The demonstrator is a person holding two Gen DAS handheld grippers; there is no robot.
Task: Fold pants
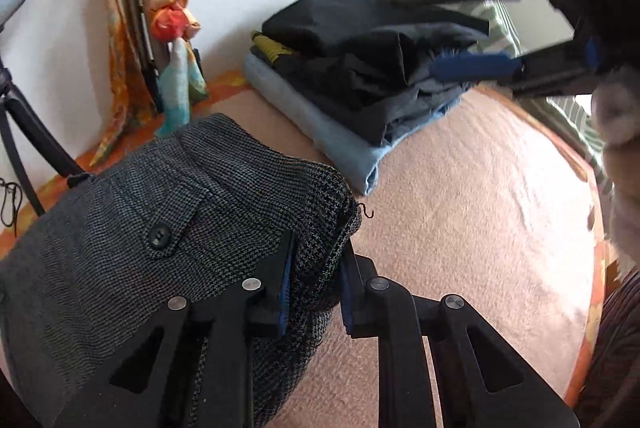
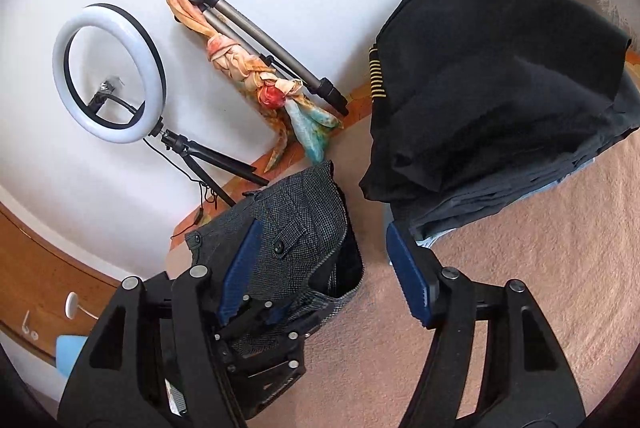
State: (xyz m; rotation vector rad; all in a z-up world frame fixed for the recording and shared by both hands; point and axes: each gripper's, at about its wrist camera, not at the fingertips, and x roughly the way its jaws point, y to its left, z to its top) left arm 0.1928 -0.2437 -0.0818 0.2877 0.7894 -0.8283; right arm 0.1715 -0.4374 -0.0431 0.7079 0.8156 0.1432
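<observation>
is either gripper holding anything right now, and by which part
The left gripper is shut on the grey checked pants, pinching the bunched fabric at the waistband end. The right gripper has open jaws and holds nothing.

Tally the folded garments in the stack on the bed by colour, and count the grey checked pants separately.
Black: 1, top of the stack
Dark grey or charcoal: 1, possibly more layers
Light blue: 1, at the bottom
Grey checked pants: 1, beside the stack
Total: 4 that I can tell apart

Grey checked pants (image 1: 160, 228), folded, button pocket up, on pink blanket (image 1: 460, 207)
</observation>
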